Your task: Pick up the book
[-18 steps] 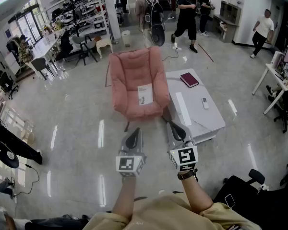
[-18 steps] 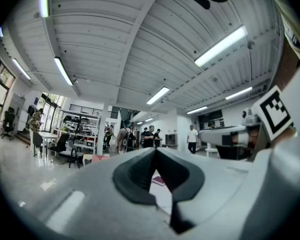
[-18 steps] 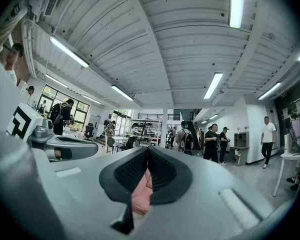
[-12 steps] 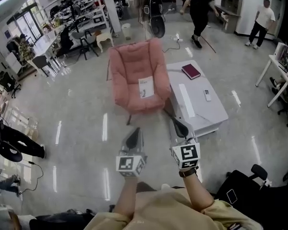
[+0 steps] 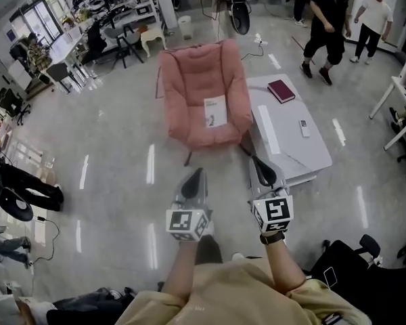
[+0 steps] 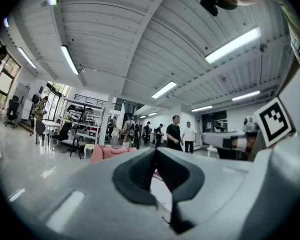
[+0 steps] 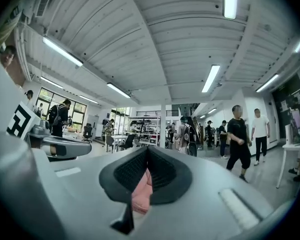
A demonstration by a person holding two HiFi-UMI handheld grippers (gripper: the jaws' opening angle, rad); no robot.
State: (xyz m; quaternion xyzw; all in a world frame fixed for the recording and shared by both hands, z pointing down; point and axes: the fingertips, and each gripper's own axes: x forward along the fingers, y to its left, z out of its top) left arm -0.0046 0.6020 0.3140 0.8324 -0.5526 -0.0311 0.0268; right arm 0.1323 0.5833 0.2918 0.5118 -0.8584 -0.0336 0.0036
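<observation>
though illegible, printed sheet [image 5: 215,111] on armchair [image 5: 189,80], book [image 5: 281,91] apart

The surface [image 5: 291,147] stands just right of the armchair [image 5: 196,80], whose seat carries a paper [image 5: 215,111]. On the surface, the book [image 5: 281,91] lies at the far end, a remote [image 5: 303,128] nearer.

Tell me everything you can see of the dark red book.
The book is a closed, dark red volume with a plain-looking cover. It lies flat and slightly askew at the far end of the white table, beside the pink armchair. Only the tabletop touches it, and nothing lies on it.
</observation>
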